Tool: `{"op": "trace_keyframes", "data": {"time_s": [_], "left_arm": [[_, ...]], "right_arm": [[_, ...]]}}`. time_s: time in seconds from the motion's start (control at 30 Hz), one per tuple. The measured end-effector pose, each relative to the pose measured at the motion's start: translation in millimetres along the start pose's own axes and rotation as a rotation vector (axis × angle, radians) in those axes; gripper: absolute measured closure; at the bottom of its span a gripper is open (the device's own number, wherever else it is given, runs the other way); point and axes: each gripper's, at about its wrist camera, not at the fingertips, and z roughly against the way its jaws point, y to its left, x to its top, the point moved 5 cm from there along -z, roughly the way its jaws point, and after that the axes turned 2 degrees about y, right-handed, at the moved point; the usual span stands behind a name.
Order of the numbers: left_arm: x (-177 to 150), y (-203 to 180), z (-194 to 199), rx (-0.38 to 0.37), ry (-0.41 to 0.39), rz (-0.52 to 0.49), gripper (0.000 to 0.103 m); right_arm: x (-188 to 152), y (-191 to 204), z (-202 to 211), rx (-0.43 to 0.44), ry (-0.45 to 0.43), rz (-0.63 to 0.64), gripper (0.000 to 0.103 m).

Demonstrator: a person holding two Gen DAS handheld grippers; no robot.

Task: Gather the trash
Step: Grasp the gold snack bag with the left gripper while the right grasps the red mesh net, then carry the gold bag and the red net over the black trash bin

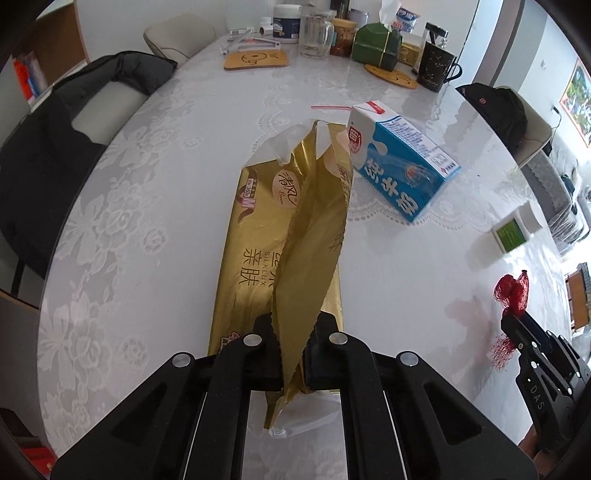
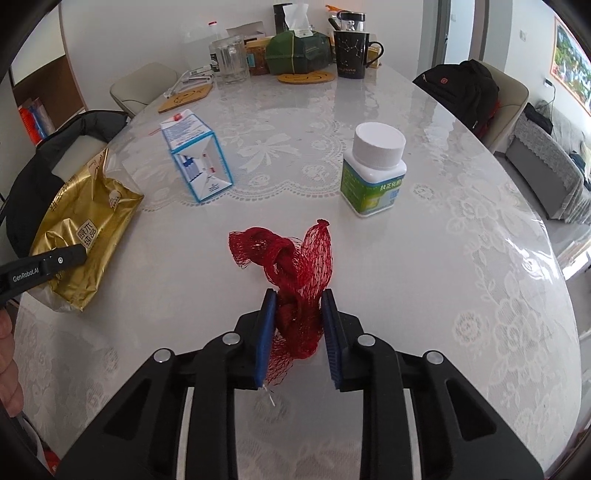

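My left gripper [image 1: 293, 325] is shut on a fold of the empty gold tissue wrapper [image 1: 310, 236], which lies on the white lace tablecloth [image 1: 147, 221]. The wrapper also shows at the left of the right wrist view [image 2: 85, 229], with the left gripper [image 2: 70, 256] on it. My right gripper [image 2: 297, 310] is shut on a bunched red mesh net bag [image 2: 295, 266] just above the table. The net bag shows at the right of the left wrist view [image 1: 513, 291]. A blue and white milk carton [image 1: 402, 162] lies on its side beside the wrapper [image 2: 195, 158].
A white-capped green-label bottle [image 2: 373, 170] stands right of centre. At the far table edge are a glass mug [image 1: 314, 33], a green tissue box [image 1: 376, 44], a black mug [image 1: 436, 66] and wooden coasters [image 1: 255, 59]. Chairs with a dark jacket [image 1: 44, 147] and a backpack [image 2: 461, 92] flank the table.
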Motion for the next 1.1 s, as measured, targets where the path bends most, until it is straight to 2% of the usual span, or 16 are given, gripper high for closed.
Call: {"op": "trace_keyframes", "data": {"time_s": [0.57, 1.1], "left_arm": [[-74.6, 7.3, 64.7, -0.003, -0.068, -0.022, 0.098], [-159.7, 7.6, 109.4, -0.043, -0.114, -0.025, 0.098]], "right_arm": [[-61.1, 21.2, 62.7, 0.039, -0.038, 0.014, 0.079], [-122.5, 38.9, 110.0, 0.057, -0.087, 0.061, 0.079]]}}
